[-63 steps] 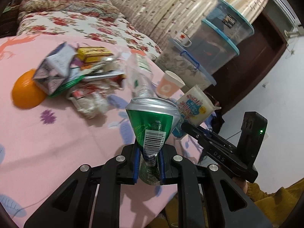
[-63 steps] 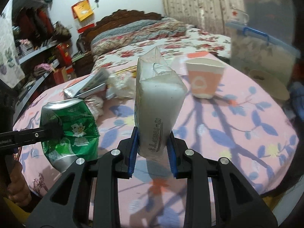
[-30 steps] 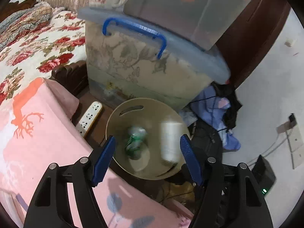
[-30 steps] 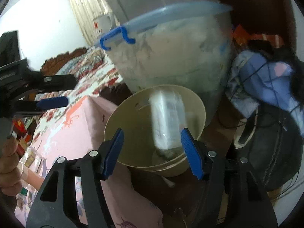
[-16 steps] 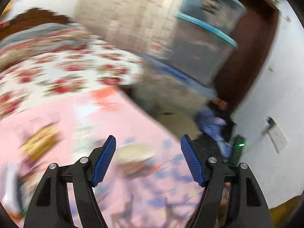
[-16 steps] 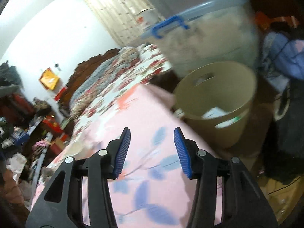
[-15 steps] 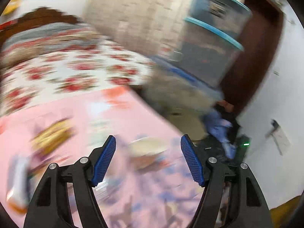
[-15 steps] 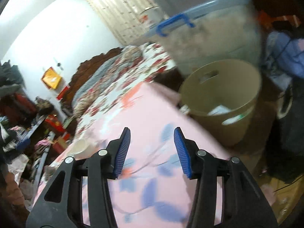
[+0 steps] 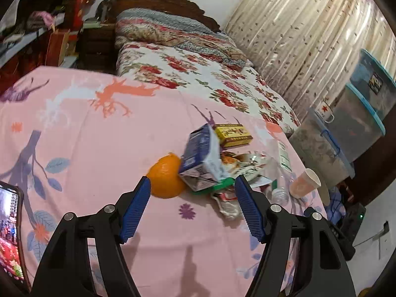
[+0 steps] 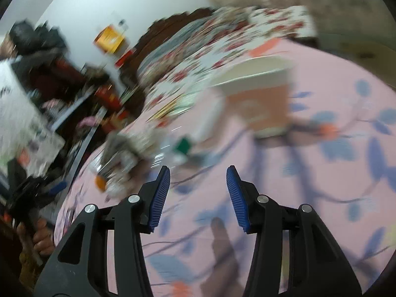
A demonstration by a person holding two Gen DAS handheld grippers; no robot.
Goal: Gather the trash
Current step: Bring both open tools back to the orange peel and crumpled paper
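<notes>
Both tools (image 9: 191,185) (image 10: 198,173) agape, empty

The right wrist view is smeared throughout, so the paper cup (image 10: 259,104) ahead of the right tongs (image 10: 198,195) is barely made out.

Count, left wrist view, frame centre: one orange (image 9: 166,180); one blue-and-white carton (image 9: 203,159) touching it on the right; one yellow box (image 9: 233,135) above the carton; one clear plastic bottle (image 9: 281,173) at centre right; one peach paper cup (image 9: 305,182) further right; crumpled wrappers (image 9: 241,167) in a heap, number not separable; three stacked storage bins (image 9: 351,126) at right edge; one mug (image 9: 324,113) on the lowest bin; one phone (image 9: 11,232) at lower left; right wrist view too blurred to count.
</notes>
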